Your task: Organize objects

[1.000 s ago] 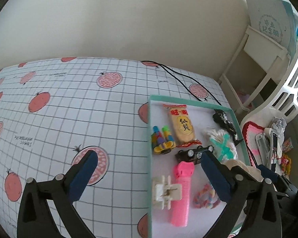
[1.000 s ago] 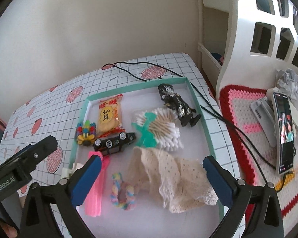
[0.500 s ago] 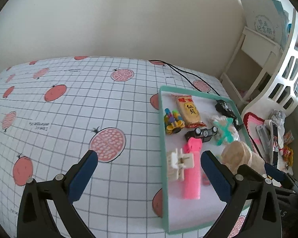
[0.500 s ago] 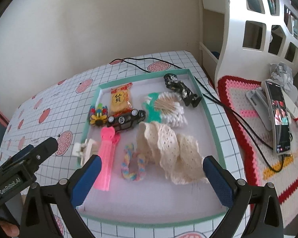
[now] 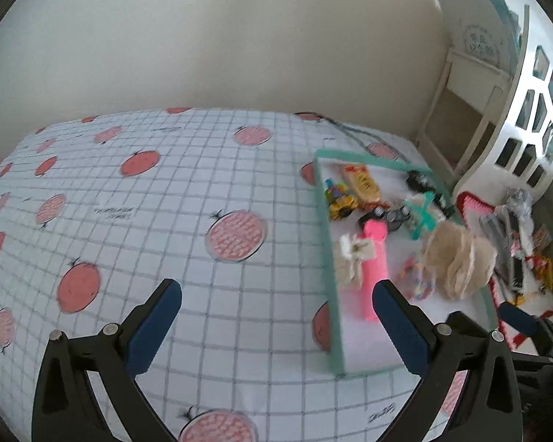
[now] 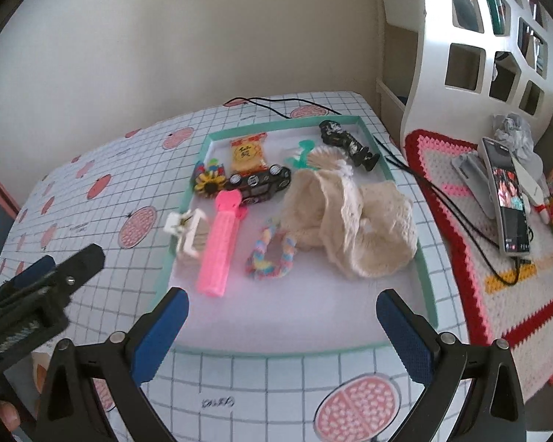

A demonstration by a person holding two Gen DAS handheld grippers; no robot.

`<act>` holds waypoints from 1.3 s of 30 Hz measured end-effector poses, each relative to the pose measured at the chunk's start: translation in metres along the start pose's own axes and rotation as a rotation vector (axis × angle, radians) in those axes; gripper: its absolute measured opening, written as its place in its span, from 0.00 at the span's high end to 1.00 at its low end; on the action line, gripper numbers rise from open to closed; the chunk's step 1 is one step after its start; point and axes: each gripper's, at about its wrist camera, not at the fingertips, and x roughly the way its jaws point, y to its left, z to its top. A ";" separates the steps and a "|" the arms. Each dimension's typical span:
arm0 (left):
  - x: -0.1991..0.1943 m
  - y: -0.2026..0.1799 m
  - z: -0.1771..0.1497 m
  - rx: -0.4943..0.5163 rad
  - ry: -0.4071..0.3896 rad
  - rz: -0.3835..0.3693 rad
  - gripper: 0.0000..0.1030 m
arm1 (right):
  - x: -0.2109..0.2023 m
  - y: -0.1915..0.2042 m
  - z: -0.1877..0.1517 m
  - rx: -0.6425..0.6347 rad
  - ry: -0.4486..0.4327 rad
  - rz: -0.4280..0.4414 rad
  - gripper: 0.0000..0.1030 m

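Both grippers have pulled back from the teal tray (image 6: 425,258) since a second ago, so it sits farther off in both views. It's on the gridded tablecloth (image 5: 166,191), and the left gripper (image 5: 276,316) and right gripper (image 6: 282,328) have their fingers spread wide, nothing in them. Inside the tray, the pink dispenser (image 6: 219,243) lies near its left rim beside the white hair clip (image 6: 188,234), the cream lace cloth (image 6: 354,221) is bunched toward its right rim, and the black toy car (image 6: 261,183) sits toward the far end.
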 end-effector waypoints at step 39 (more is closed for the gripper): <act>-0.013 0.043 -0.101 -0.043 0.113 0.004 0.00 | -0.025 0.000 -0.090 0.039 -0.009 -0.021 0.00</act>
